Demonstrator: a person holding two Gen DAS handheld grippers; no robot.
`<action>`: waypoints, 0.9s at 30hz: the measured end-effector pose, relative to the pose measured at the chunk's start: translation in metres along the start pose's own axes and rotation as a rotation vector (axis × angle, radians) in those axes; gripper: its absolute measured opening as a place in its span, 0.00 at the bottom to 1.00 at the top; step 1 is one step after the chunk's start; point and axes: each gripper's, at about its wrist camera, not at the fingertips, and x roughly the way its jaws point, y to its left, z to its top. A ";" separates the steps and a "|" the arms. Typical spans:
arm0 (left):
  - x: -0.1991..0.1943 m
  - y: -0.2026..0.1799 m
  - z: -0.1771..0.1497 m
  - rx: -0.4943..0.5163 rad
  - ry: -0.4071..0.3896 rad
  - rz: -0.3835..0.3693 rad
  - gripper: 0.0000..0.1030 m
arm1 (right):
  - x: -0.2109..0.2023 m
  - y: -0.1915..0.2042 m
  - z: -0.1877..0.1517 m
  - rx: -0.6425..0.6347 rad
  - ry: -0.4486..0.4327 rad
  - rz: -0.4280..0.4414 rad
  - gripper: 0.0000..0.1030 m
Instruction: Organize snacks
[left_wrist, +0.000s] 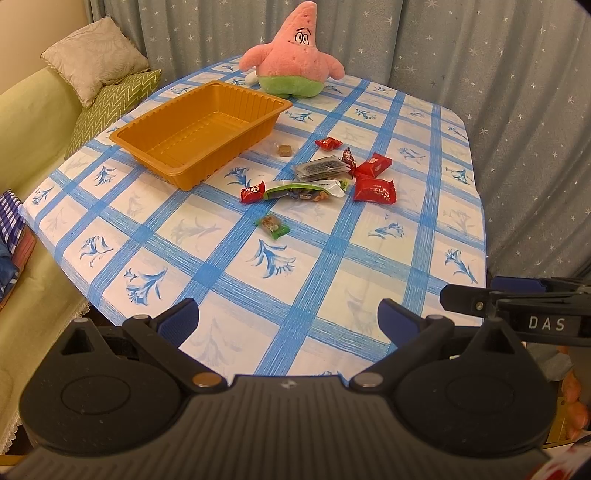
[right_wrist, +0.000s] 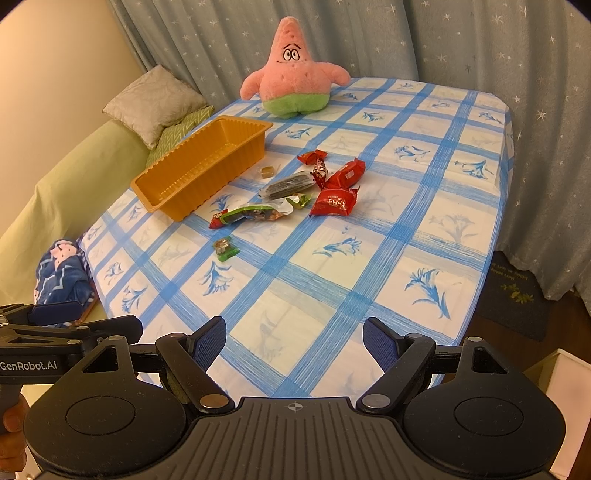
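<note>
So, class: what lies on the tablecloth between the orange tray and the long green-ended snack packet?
Between the orange tray and the long green-ended packet lies bare tablecloth; the left wrist view shows this best.

The ribbed orange plastic tray (left_wrist: 199, 133) sat on the left side of the bench (left_wrist: 332, 258) with nothing in it, and the pink star-shaped plush toy (left_wrist: 291, 59) stood behind it at the far edge. Right of the tray lay the loose pile of wrapped snacks (left_wrist: 321, 177), with one small green-wrapped candy (left_wrist: 272, 226) off on its own, nearer than the rest. Both claws hung over the near edge, left claw (left_wrist: 288, 317) beside right claw (right_wrist: 293, 339).
</note>
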 end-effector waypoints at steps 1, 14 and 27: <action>0.002 0.002 0.000 0.001 -0.001 0.001 1.00 | 0.000 0.000 0.000 0.000 0.000 0.000 0.79; 0.018 0.005 0.012 0.035 -0.062 -0.008 0.96 | 0.015 -0.009 0.007 0.038 0.000 -0.014 0.79; 0.070 0.019 0.020 0.074 -0.089 -0.035 0.77 | 0.032 -0.022 0.014 0.105 0.005 -0.054 0.79</action>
